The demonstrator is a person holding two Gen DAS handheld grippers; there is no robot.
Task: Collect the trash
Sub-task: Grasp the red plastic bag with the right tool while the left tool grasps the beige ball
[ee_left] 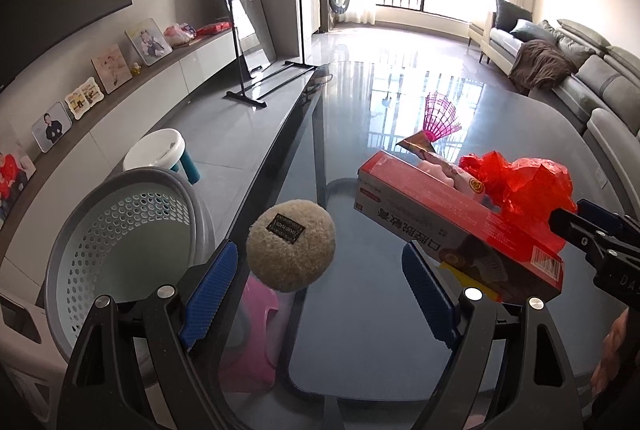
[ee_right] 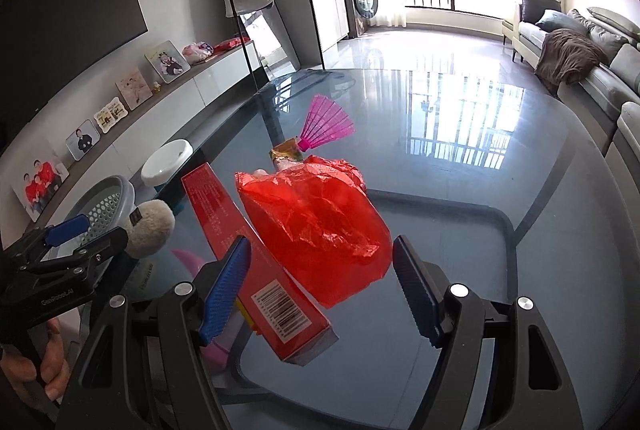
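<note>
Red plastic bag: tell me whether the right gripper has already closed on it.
No: the right gripper stands open, its blue pads on either side of the red plastic bag without pressing it.

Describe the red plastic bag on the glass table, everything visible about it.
The red plastic bag is thin, translucent and shiny, crumpled into a loose, puffed heap with creased folds. It lies on the glass table, its left edge against the long red box, with a small wrapper just behind it. It sits ahead of the open right gripper, nothing gripping it. What it holds cannot be made out.
</note>
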